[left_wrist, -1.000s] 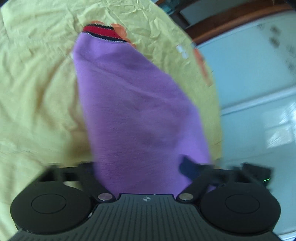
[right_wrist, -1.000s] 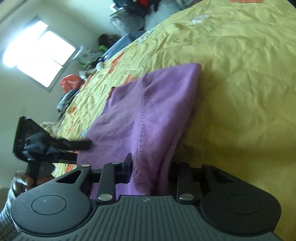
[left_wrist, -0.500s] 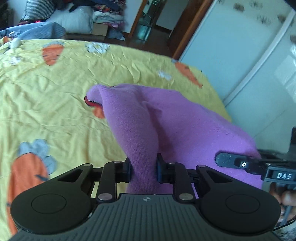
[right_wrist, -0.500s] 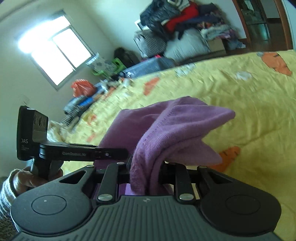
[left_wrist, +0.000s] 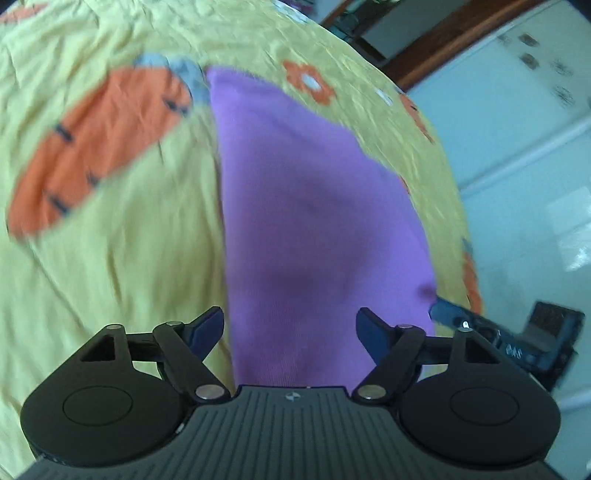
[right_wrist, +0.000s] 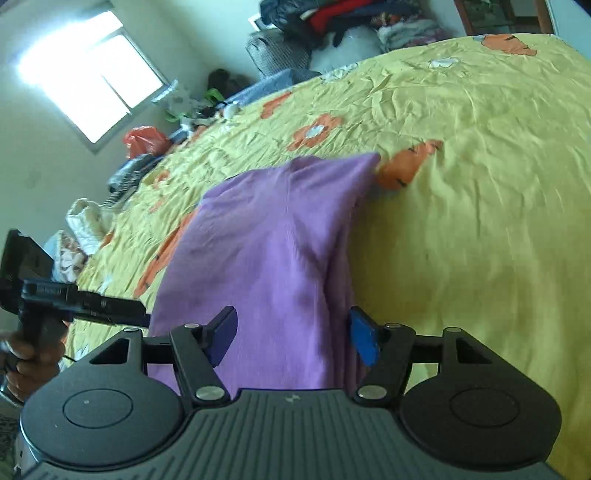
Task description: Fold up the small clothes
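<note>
A small purple knit garment (left_wrist: 314, 229) lies folded on the yellow bedsheet (left_wrist: 110, 258). It also shows in the right wrist view (right_wrist: 273, 258). My left gripper (left_wrist: 291, 332) is open, its fingers spread on either side of the garment's near edge. My right gripper (right_wrist: 291, 336) is open too, its fingers straddling the near edge of the garment. The other gripper shows at the right edge of the left wrist view (left_wrist: 498, 339) and at the left edge of the right wrist view (right_wrist: 74, 299).
The sheet has orange carrot (left_wrist: 96, 147) and flower prints. A white wardrobe (left_wrist: 524, 147) stands beyond the bed's right edge. Piled clothes and bags (right_wrist: 332, 26) sit beyond the far side, under a window (right_wrist: 88, 77).
Both grippers were shut on the raised garment half a second ago. Both have opened, and the garment now lies flat on the sheet.
</note>
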A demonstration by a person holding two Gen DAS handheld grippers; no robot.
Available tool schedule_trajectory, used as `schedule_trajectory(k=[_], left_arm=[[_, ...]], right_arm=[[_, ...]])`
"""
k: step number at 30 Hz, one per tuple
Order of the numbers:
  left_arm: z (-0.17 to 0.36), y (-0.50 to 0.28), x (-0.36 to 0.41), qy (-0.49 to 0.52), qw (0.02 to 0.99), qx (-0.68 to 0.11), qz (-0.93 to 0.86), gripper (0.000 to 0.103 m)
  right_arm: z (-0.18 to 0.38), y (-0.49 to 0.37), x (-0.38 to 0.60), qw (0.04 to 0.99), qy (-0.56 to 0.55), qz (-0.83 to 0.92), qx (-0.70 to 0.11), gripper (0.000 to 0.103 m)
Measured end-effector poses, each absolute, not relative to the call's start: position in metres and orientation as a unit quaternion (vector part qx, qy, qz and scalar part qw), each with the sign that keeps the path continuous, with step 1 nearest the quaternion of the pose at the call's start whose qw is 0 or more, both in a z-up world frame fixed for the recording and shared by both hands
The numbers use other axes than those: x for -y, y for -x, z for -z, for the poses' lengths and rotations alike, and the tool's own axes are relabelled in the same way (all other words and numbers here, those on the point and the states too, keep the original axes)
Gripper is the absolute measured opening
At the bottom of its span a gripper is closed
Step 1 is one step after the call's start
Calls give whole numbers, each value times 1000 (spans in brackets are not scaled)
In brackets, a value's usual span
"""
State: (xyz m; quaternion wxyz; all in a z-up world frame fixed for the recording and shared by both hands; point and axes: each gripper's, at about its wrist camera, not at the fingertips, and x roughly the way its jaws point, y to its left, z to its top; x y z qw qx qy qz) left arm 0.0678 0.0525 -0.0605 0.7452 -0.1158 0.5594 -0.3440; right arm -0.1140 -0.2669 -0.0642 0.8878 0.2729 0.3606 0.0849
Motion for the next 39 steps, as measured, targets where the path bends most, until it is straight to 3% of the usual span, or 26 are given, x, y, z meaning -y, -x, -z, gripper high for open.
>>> schedule_trajectory(k=[4,5,6,7,11,13,14,15,18,19,24,25,27,29,30,31,39], left_arm=[[74,-41,-51,136,756,-553,323,81],[73,-37,-48,141,762,-549,314,76],[73,-35,-44,140,761,-554,308,43],[74,-34,-39,130,762,-562,295,28],[65,-16,-44,112,784,-549,267,24],[67,-2,-46,73,795,-544,258,38],[65,1,-50,74,796,-541,260,41],[61,3,-53,74,797,-541,259,54],[30,13,-55,66,832,-484,263,87],[20,17,-51,63,839,-466,273,93],[8,34,9,10,846,-416,334,95],[12,37,22,1,847,-413,335,95],[20,40,38,-8,846,-412,338,95],[29,42,48,-16,853,-410,322,97],[34,41,50,-18,855,-413,313,98],[39,39,53,-16,857,-419,301,98],[47,49,85,47,838,-436,325,98]], right_arm=[[71,132,247,893,-247,-96,-364,64],[73,133,239,901,-225,-91,-360,49],[73,130,235,905,-204,-75,-366,11],[72,125,238,902,-212,-71,-369,10],[46,130,248,914,-193,-65,-350,7],[48,128,251,906,-158,-67,-386,13],[51,128,259,902,-167,-76,-392,25],[51,129,269,902,-189,-85,-379,31],[46,112,302,902,-256,-80,-339,31],[48,99,314,894,-286,-89,-333,31],[86,14,367,835,-430,-103,-327,33],[94,1,372,822,-450,-109,-333,39],[101,-22,377,816,-456,-103,-341,82],[103,-33,377,813,-461,-124,-333,80],[101,-38,374,817,-452,-143,-329,30],[98,-40,370,824,-437,-145,-331,2],[54,-43,363,871,-358,-156,-298,3]])
